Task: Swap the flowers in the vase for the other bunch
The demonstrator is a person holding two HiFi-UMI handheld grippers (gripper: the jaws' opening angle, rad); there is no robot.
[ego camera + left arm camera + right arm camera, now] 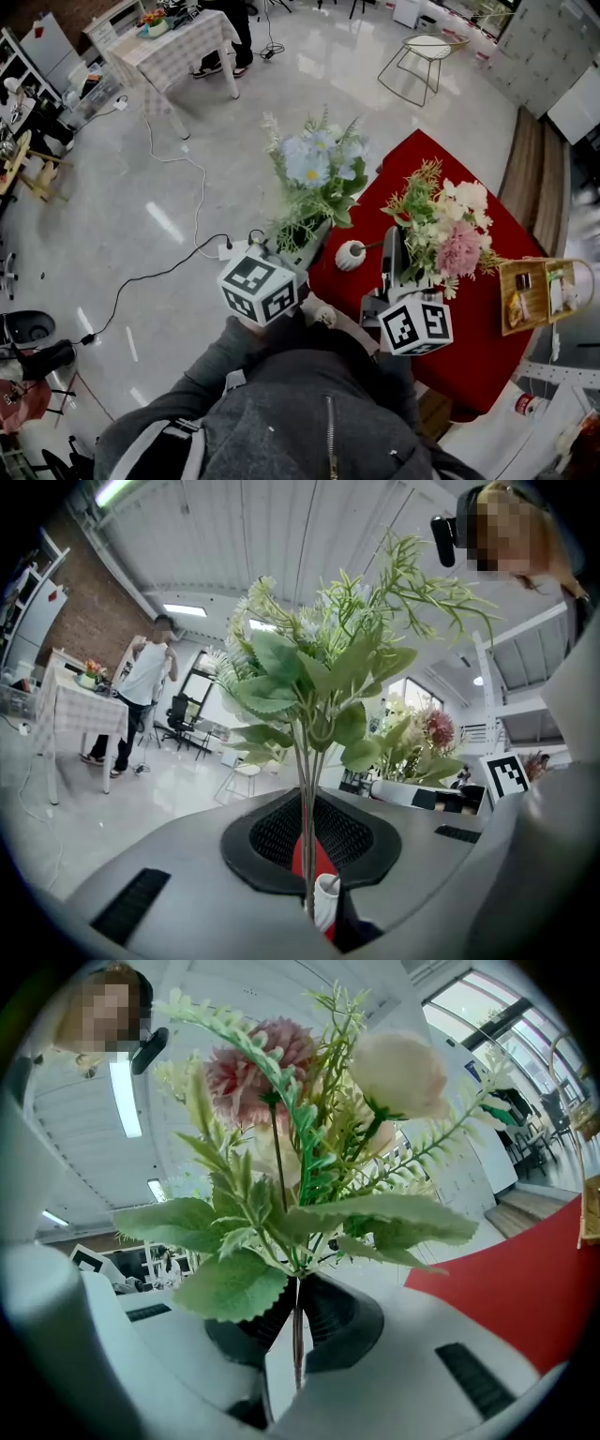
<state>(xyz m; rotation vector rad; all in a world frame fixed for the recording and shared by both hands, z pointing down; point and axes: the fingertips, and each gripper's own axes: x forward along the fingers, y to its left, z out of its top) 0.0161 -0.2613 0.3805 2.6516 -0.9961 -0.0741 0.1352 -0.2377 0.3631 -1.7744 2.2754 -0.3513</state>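
A small white vase (350,255) stands on the red table (478,328) between my two grippers, and no bunch stands in it. My left gripper (302,246) is shut on the stems of a blue and white bunch (314,169), held upright to the left of the vase. In the left gripper view the stems (307,846) run down between the closed jaws, with the vase (325,904) just behind them. My right gripper (394,261) is shut on the stems of a pink and cream bunch (448,225), upright to the right of the vase. In the right gripper view its leaves (300,1222) fill the picture.
A wooden tray (534,292) with small items sits at the table's right edge. On the pale floor lie a cable (169,272), a white wire chair (422,56) and a checked-cloth table (173,47), with a person standing beside the table. A can (525,403) stands on the floor below the red table.
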